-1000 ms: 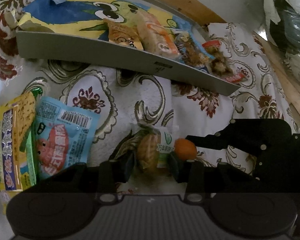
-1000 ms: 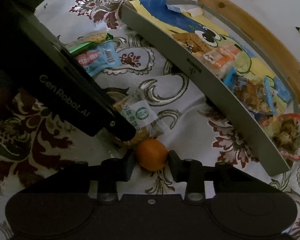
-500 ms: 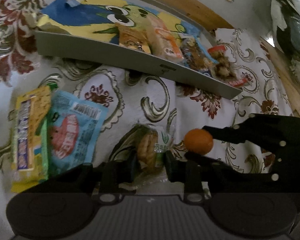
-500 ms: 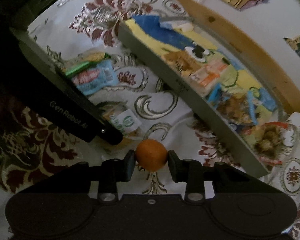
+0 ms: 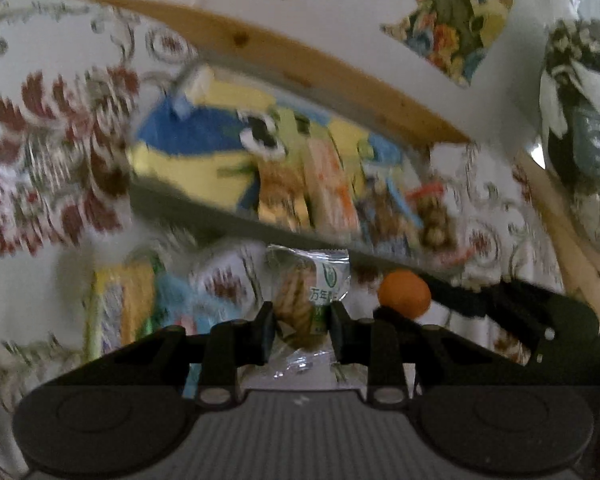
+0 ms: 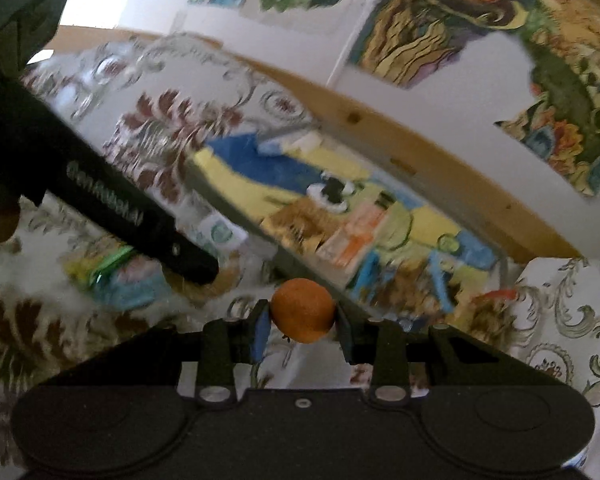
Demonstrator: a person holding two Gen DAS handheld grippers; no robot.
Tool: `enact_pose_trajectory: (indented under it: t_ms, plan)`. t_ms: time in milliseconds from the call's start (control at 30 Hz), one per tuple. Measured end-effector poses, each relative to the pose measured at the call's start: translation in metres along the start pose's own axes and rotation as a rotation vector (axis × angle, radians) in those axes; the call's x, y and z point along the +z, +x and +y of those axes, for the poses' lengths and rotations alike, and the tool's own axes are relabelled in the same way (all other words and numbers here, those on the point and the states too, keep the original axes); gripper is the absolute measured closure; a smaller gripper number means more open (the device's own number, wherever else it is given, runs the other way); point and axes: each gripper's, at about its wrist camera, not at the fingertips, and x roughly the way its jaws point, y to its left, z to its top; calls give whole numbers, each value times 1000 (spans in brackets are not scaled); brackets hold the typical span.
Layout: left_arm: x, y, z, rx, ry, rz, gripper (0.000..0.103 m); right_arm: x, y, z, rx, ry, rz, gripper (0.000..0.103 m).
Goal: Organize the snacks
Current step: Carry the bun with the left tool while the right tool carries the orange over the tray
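Right gripper (image 6: 302,330): fingers closed narrow on a small orange round snack (image 6: 302,310), pads bearing on its two sides, item clear of the cloth. Left gripper (image 5: 302,326): fingers closed on a clear-wrapped biscuit packet (image 5: 306,300), gripped across its lower part so the printed top seal stands free above the tips. Both items appear lifted and aimed toward the grey tray (image 5: 220,216) just ahead; judged to be the carry step toward the tray, which already holds several packets on its cartoon-printed liner. A side grip on each item would leave it free to drop straight in once over the wall. On the floral tablecloth (image 6: 572,320), two more packets remain outside the tray: a yellow packet (image 5: 120,304) and a blue packet (image 5: 176,300), touching each other. Left wrist view shows the right gripper alongside with the orange snack, and both loose packets; it is heavily motion-blurred. Right wrist view shows the left gripper's black body crossing from the left, lettering unreadable in the blur, and more of the tray interior and the wooden edge (image 6: 420,152) behind.
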Motion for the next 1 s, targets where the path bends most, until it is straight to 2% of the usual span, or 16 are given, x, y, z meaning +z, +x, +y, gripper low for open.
enact_pose_trajectory:
  t_ms: [167,333,567,1000]
  plan:
    - [28,3,6,63,12,-83,72,12,11,-3,-52,25,-77,66]
    - [54,12,24,102,-10,-136,72,26,32,-5,-60,75,-116,66]
    - [63,34,47,103,-52,-134,72,32,61,0,-103,88,-126,66]
    - [70,53,51,90,-54,-139,72,37,90,1,-97,92,-107,66]
